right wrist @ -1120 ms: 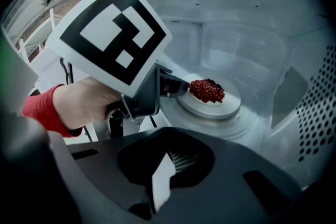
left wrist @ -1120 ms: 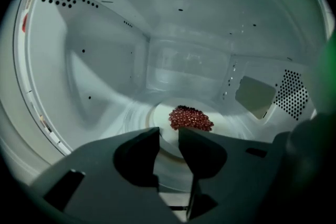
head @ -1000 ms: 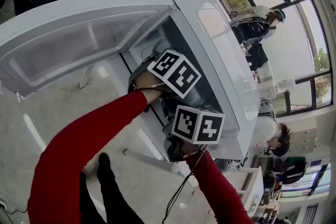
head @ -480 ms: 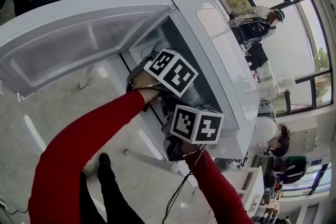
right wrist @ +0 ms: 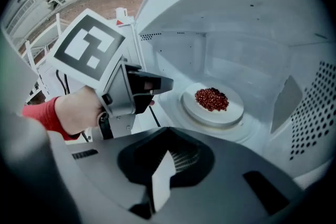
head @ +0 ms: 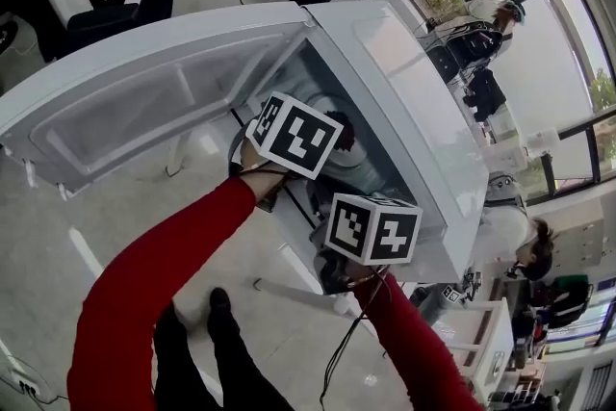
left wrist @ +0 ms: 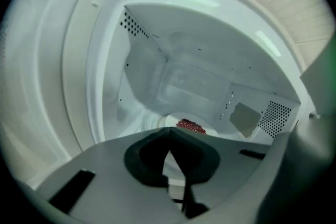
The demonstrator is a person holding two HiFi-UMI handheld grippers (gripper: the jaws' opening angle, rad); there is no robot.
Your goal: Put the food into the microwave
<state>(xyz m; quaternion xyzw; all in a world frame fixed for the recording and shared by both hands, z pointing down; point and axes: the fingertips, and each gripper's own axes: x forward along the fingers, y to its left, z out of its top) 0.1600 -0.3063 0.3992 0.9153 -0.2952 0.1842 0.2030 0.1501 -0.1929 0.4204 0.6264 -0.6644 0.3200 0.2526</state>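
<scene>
Food [right wrist: 211, 98] is sitting inside the microwave [head: 404, 91]; left gripper [right wrist: 160, 84] (jaws just closing on nothing) and right gripper [right wrist: 167, 136], jaws also together, are risking being pinched if the door [head: 144, 101] is swinging closed early.

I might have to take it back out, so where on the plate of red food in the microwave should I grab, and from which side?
Best to take the white plate by its bare near rim, coming in low through the open door. It lies flat, the red food is heaped only in its middle, and the microwave walls close every other side.
</scene>
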